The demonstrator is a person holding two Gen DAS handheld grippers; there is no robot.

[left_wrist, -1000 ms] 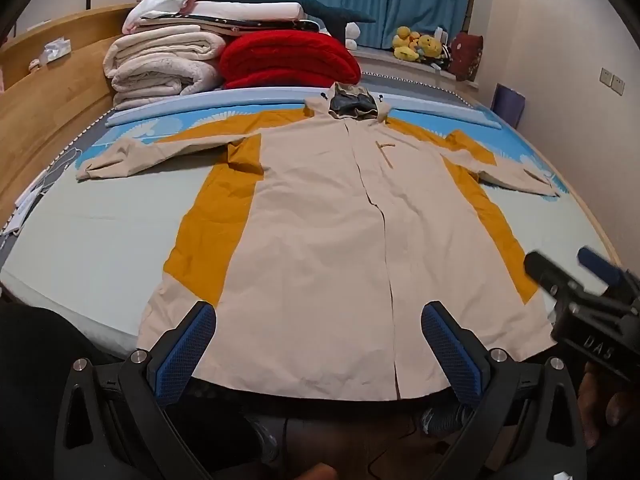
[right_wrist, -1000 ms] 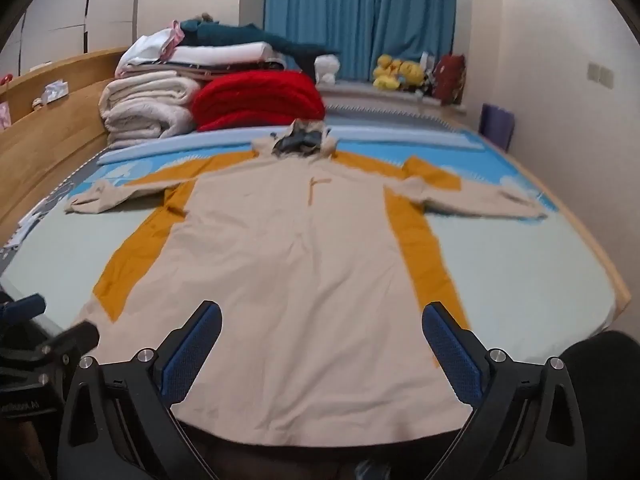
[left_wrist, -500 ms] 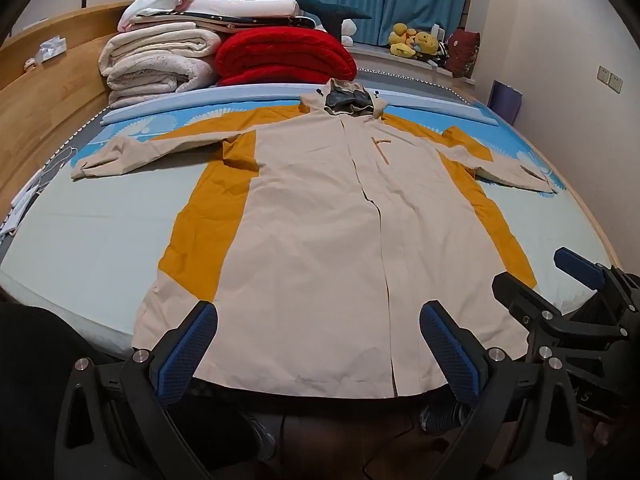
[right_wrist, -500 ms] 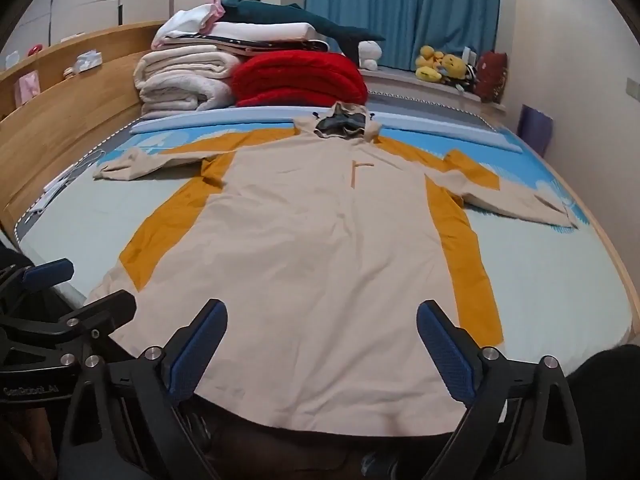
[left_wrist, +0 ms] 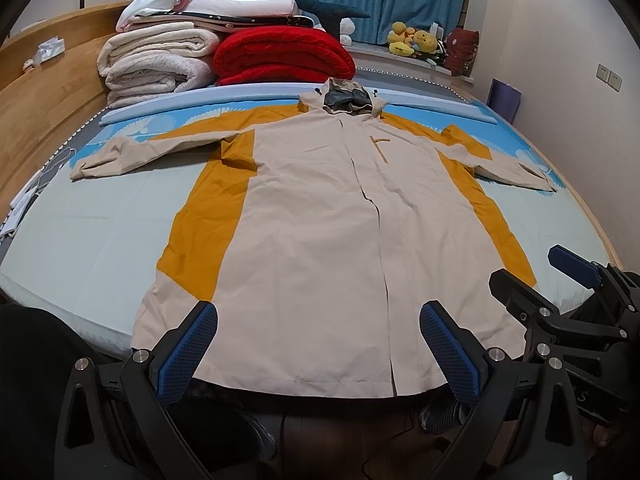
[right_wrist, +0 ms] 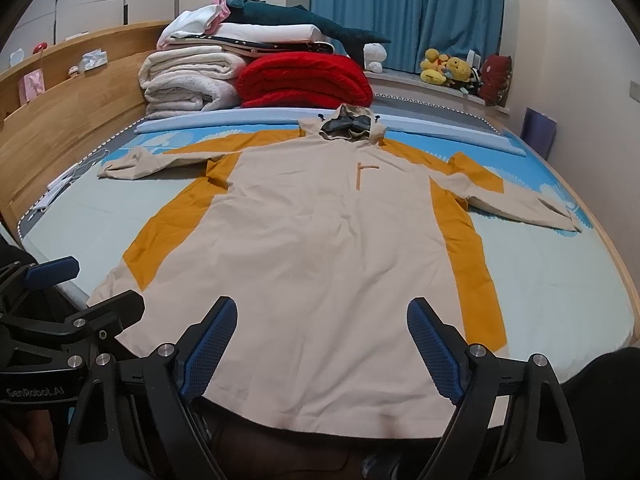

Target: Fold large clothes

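Note:
A large beige hooded coat with mustard-yellow side panels lies flat and face up on the bed, sleeves spread out, hood at the far end. It fills the right wrist view too. My left gripper is open and empty, hovering just over the coat's near hem. My right gripper is open and empty over the hem as well. The right gripper also shows at the right of the left wrist view, and the left gripper shows at the left of the right wrist view.
The bed has a pale blue sheet and a wooden headboard on the left. Folded white blankets and a red quilt are stacked at the far end. Plush toys sit by the blue curtain. A wall is on the right.
Both grippers have drifted a little closer together at the coat's hem, each showing more fully in the other's view. The coat has not moved.

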